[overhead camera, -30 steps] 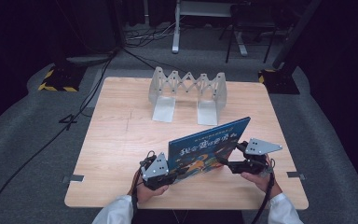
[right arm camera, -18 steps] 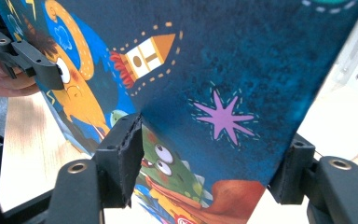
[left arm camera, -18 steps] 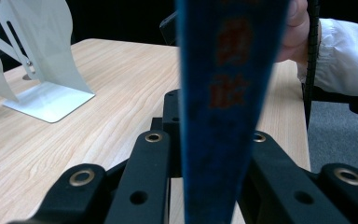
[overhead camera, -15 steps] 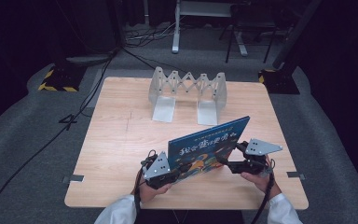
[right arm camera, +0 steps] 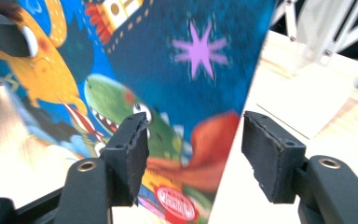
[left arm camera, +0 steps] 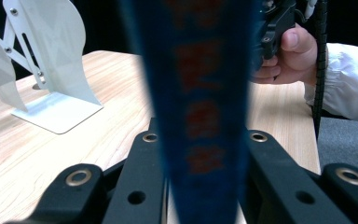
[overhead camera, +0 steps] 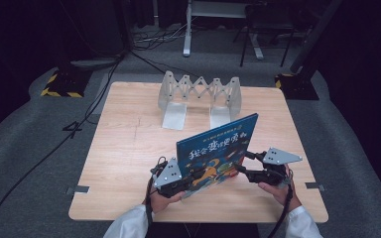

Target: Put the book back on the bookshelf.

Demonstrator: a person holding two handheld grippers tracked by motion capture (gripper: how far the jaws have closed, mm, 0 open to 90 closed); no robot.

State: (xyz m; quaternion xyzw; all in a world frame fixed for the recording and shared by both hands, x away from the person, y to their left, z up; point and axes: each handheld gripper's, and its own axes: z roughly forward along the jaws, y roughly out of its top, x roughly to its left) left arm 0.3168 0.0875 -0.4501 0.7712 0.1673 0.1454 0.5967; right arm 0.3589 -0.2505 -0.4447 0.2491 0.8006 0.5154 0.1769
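Observation:
A blue picture book (overhead camera: 216, 148) with cartoon dinosaurs stands tilted on its lower edge near the table's front. My left gripper (overhead camera: 193, 176) is shut on the book's lower left corner; in the left gripper view the blurred book (left arm camera: 200, 93) runs up between the black jaws (left arm camera: 204, 140). My right gripper (overhead camera: 243, 161) is at the book's right edge. In the right gripper view its pads (right arm camera: 193, 144) stand apart on either side of the cover's edge (right arm camera: 168, 70), pressing on nothing. Its jaws have just been closing around that edge.
A white accordion-style rack (overhead camera: 198, 94) stands at the back of the wooden table (overhead camera: 124, 148), behind the book; it is also in the left gripper view (left arm camera: 46, 60). A hand in a white sleeve (left arm camera: 289, 51) holds the right gripper. Dark floor and cables surround the table.

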